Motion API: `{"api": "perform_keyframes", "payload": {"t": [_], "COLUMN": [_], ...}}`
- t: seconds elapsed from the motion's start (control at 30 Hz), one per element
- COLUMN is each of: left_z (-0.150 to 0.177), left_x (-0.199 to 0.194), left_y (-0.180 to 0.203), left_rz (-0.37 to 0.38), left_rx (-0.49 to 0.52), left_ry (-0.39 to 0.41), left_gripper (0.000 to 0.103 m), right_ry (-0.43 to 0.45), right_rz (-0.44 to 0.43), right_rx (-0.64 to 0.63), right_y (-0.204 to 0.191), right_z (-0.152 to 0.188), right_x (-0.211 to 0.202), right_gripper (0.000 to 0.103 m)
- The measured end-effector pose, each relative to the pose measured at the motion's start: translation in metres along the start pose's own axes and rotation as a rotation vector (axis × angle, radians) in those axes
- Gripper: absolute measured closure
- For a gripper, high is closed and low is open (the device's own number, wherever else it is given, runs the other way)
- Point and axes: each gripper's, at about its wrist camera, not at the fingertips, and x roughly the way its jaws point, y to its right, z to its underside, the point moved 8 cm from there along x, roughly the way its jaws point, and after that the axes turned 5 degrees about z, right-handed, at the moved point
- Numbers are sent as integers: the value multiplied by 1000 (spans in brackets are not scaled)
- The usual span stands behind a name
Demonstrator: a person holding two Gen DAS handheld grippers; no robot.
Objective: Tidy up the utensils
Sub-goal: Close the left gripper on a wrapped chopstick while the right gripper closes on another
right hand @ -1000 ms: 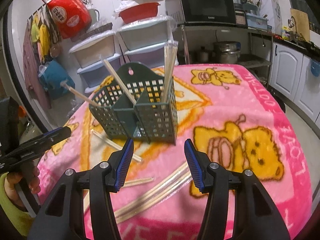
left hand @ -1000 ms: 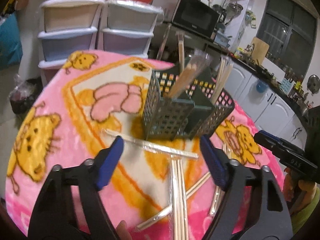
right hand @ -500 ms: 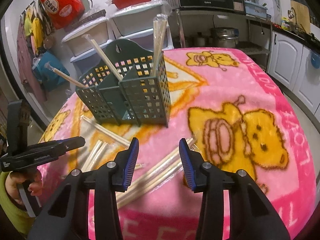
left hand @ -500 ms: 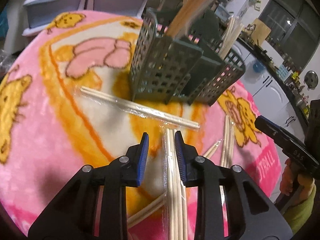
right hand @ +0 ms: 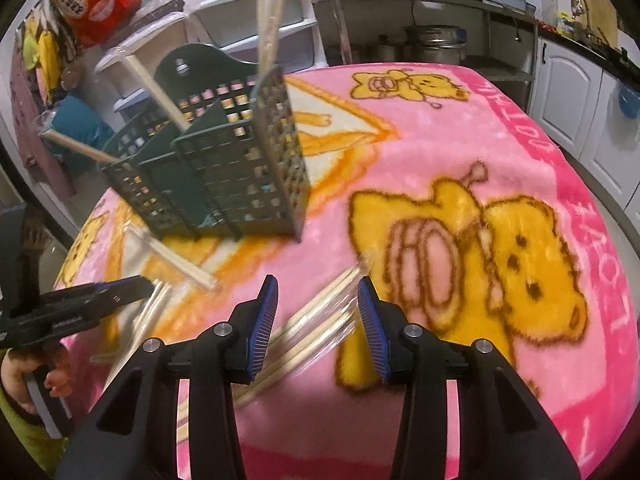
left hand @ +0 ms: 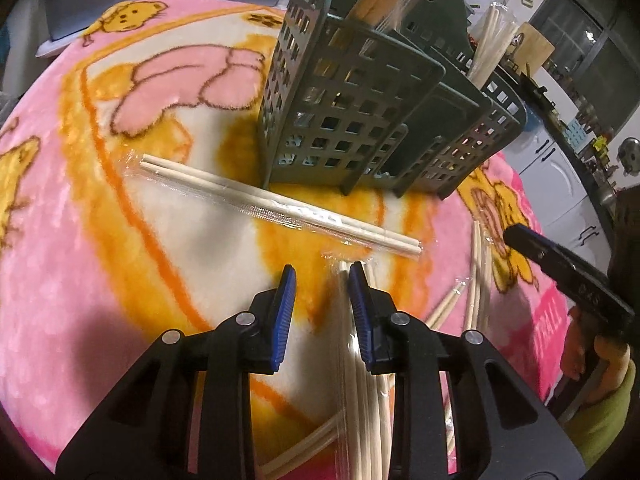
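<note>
Here, line by line:
Left tongs (left hand: 322, 274): narrowed, jaws had just been closing; the wrapped pair of pale wooden chopsticks (left hand: 362, 392) lay along its right blue pad (left hand: 362, 320), a clear gap at the left pad, so no grip seen.
Right tongs (right hand: 316, 286): partly open after closing a little, set low over another plastic-sleeved bundle of pale chopsticks (right hand: 320, 320) that ran slantwise between the pads, untouched.
Holder: the dark green perforated plastic utensil caddy (left hand: 360, 120) stood ahead of both tongs, chopsticks upright in its compartments.
Loose pair: a sleeved pair of chopsticks (left hand: 276, 204) lay crosswise between left tongs and caddy.
Counter: covered by a pink fleece bear-print blanket (right hand: 460, 140).
</note>
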Motion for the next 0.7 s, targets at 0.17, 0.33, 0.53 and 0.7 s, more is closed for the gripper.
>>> {"api": "perform_keyframes", "payload": {"t": [0.17,0.33,0.53,0.7], "left_z": [-2,-5,-7,-8], "left_x": [4,6,9,11], "left_y": [0,-3,-3,-3], "left_rz": [-11,-15,-15,-13], "left_rx": [9,6,6,13], "left_ry": [-12,-16,-21,-25], "left_gripper": [82,81,81,81], "right_ry": [-52,-109,-122,-93], "right_rz": [19,26,33,20], "right_rx": [-4,16,13,16], "right_y": [10,17,14,10], "right_z": [-6,-7,-8,-15], "right_x": [21,42,53,52], "right_gripper": [63,64,85,95]}}
